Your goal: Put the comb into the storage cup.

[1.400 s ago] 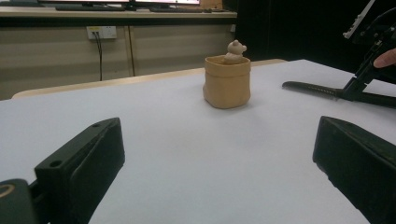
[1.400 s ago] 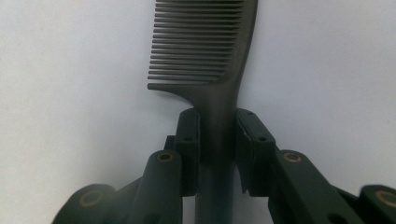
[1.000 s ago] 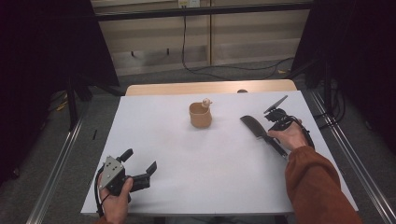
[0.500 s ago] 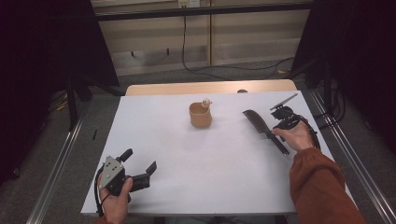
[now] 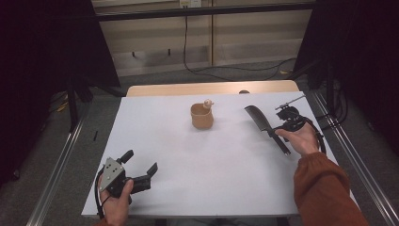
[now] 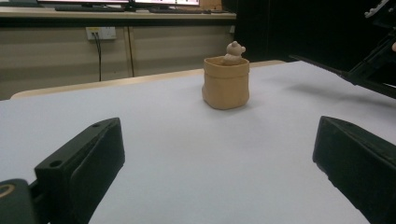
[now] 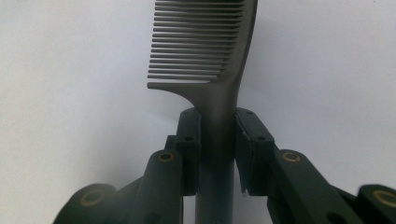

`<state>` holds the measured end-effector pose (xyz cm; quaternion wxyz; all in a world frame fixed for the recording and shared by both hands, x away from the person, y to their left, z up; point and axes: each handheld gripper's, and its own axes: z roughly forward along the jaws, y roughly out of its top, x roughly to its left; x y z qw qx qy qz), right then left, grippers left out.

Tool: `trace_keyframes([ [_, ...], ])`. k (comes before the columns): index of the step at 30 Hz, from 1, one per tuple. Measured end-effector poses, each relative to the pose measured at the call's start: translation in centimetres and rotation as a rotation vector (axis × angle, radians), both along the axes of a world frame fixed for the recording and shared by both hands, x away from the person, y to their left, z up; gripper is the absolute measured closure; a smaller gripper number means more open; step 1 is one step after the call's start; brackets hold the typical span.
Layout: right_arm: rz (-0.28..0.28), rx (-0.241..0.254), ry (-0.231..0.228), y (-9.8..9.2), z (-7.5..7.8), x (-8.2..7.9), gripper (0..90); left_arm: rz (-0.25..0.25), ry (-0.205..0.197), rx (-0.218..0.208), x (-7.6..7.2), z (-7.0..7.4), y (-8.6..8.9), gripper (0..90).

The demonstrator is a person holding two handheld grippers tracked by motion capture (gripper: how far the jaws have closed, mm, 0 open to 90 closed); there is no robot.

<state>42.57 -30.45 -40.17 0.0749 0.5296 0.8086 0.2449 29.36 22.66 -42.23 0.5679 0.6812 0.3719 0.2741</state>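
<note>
On the right side of the white desk point(image 5: 226, 160), a black comb point(image 5: 261, 120) is clamped at its handle between the pads of the right claw point(image 7: 217, 140), its teeth end raised above the surface and pointing away from the person. Near the front left corner, the left claw point(image 5: 139, 170) is held with jaws wide apart and nothing between them. Toward the desk's far middle a tan cup point(image 5: 202, 116) with a small bear figure point(image 6: 234, 50) is seen. No readable writing is shown on any of these.
</note>
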Motion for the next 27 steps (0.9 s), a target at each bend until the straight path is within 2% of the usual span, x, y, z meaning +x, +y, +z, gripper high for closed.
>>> trace_keyframes([
  [3,-0.012,0.021,-0.037,-0.1,0.0,-0.5,72.7,0.000,0.004,0.002,0.0,0.0,0.0,2.3],
  [5,-0.014,0.028,-0.044,-0.1,0.0,-0.6,72.7,0.001,0.002,0.003,0.0,0.0,-0.1,2.3],
  [8,-0.042,0.047,-0.063,-0.1,-0.1,-0.9,72.7,0.003,0.002,0.000,0.0,0.0,-0.1,2.3],
  [12,-0.074,0.069,-0.115,-0.2,0.0,-1.2,72.8,0.003,0.002,0.003,0.0,0.0,0.0,2.3],
  [14,-0.073,0.072,-0.121,-0.2,0.0,-1.2,72.8,0.003,0.004,0.004,0.0,0.0,0.0,2.3],
  [19,-0.060,0.090,-0.189,0.4,-0.8,-1.8,72.7,0.003,0.002,0.006,0.0,-0.1,0.0,2.3],
  [22,-0.053,0.089,-0.197,0.5,-0.7,-1.9,72.7,0.000,0.001,0.005,0.0,0.0,-0.1,2.3],
  [27,-0.036,0.112,-0.243,0.6,-0.9,-2.4,72.7,0.000,0.004,0.002,0.0,0.0,0.0,2.3],
])
